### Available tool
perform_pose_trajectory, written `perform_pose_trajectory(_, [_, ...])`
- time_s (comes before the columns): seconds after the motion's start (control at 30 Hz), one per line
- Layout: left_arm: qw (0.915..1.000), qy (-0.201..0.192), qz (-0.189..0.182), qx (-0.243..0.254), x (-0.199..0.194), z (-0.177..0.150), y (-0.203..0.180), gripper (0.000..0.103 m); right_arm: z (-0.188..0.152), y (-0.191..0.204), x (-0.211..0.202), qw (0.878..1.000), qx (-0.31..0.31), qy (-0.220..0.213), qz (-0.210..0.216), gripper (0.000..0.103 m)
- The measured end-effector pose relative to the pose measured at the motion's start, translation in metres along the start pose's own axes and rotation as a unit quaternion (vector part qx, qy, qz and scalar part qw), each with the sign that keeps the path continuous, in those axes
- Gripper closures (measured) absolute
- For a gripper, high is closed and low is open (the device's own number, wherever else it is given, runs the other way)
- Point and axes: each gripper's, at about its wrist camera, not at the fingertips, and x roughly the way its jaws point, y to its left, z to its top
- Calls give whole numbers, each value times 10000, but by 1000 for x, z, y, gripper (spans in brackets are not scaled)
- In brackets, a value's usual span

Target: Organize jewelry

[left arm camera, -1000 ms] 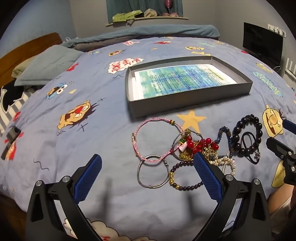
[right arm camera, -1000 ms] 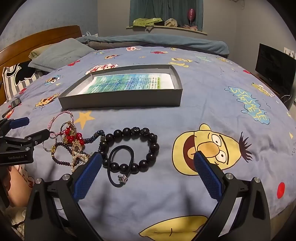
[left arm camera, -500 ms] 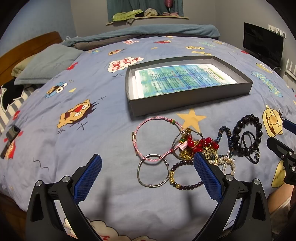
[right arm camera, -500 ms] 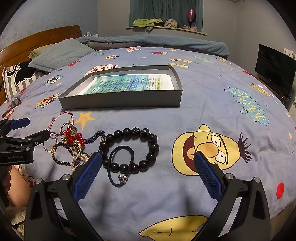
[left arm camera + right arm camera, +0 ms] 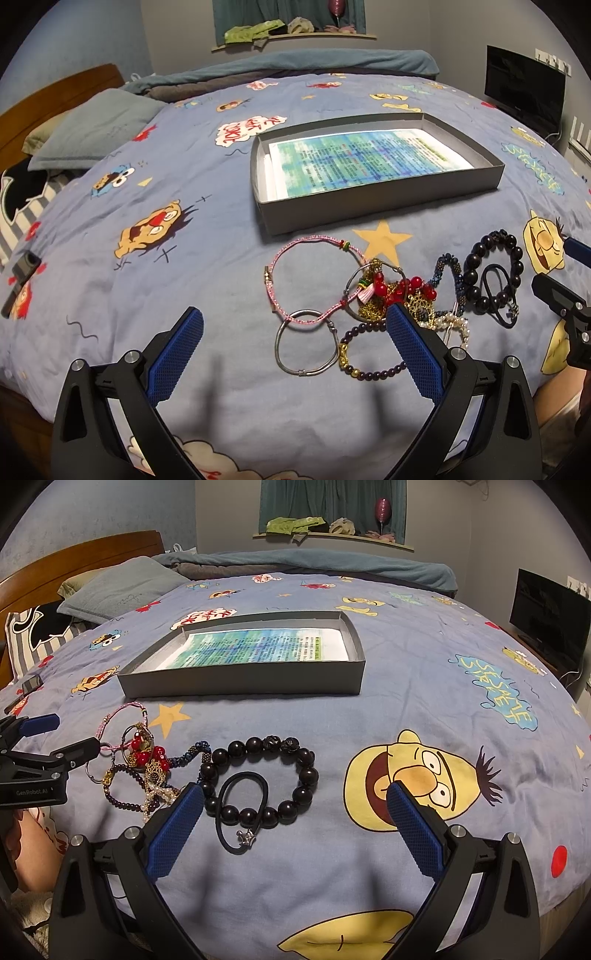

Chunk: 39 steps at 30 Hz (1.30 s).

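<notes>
Both hand-held grippers, left point(image 5: 293, 349) and right point(image 5: 294, 826), spread wide and empty above bed point(image 5: 424, 686); black bead bracelet point(image 5: 258, 781) flat just ahead of right, nearer arm; grey box point(image 5: 243, 681) beyond.

It was a home bedroom: a bed point(image 5: 424, 686) with a cartoon-print cover filled the frame, a pillow point(image 5: 118, 587) and wooden headboard point(image 5: 74, 557) sat upper left, and a curtained window point(image 5: 332, 498) stood at top.
</notes>
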Motion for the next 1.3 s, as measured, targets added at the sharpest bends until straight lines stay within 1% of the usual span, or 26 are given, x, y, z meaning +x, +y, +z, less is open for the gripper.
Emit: perform_pose_trajectory(1.3, [10000, 40, -1, -14, 2, 0, 1, 5, 2, 1, 2, 10000, 12, 6, -2, 5])
